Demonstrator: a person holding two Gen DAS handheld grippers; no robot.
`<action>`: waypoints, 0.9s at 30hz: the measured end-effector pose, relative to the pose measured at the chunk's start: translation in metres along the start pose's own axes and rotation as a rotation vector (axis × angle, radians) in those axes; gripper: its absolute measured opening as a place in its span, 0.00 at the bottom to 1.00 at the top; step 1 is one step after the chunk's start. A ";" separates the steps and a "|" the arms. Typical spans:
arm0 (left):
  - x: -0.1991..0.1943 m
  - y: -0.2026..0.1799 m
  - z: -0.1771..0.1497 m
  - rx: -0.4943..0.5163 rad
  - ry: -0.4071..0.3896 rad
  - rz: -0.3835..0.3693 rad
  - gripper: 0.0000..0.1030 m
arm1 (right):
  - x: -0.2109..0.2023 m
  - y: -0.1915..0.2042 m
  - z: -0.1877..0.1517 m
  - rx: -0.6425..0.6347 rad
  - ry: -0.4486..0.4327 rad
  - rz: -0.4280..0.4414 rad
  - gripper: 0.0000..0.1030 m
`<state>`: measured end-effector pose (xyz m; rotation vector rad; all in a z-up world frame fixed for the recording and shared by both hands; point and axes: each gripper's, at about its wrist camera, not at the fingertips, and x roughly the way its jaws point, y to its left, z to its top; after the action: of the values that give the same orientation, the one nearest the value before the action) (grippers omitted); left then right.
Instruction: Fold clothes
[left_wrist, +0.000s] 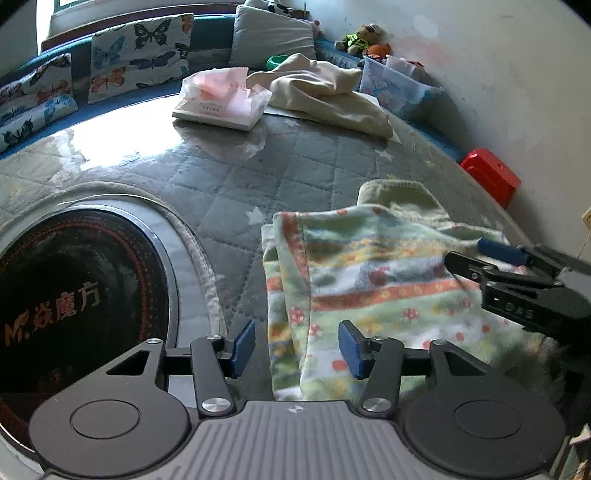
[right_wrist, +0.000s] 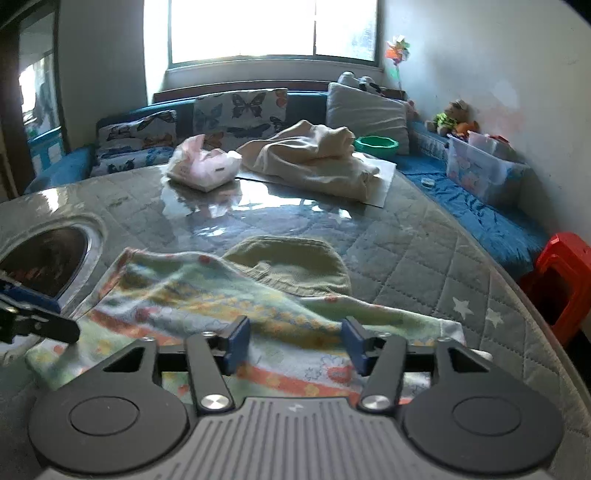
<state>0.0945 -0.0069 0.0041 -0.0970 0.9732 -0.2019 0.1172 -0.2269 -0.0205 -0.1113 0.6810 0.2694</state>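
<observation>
The patterned fleece garment (left_wrist: 369, 295) lay on the quilted table cover (left_wrist: 229, 184), beside the round cooktop (left_wrist: 74, 295). The left gripper (left_wrist: 297, 347) stood wide apart over the garment's near edge, gripping nothing. The right gripper (right_wrist: 295, 341) was likewise wide apart above the garment, its fingers empty.

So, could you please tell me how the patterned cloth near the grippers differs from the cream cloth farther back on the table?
The patterned cloth is striped in green, orange and white with small flowers; the cream cloth is plain. The patterned cloth lies fairly flat, partly covering an olive garment; the cream cloth is bunched in a heap. The patterned cloth sits right at both open grippers, while the cream cloth lies well away from them. Both rest on the quilted table cover.
</observation>
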 end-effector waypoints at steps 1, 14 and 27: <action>0.000 0.000 -0.002 0.004 0.001 0.001 0.53 | -0.004 0.002 -0.002 -0.021 0.005 0.010 0.56; -0.011 -0.001 -0.025 0.046 -0.005 0.015 0.59 | -0.043 0.042 -0.033 -0.176 0.009 0.081 0.62; -0.017 0.005 -0.035 0.038 -0.009 0.022 0.62 | -0.050 0.069 -0.032 -0.209 -0.037 0.124 0.65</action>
<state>0.0567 0.0021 -0.0027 -0.0524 0.9604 -0.1991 0.0416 -0.1770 -0.0146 -0.2636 0.6223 0.4612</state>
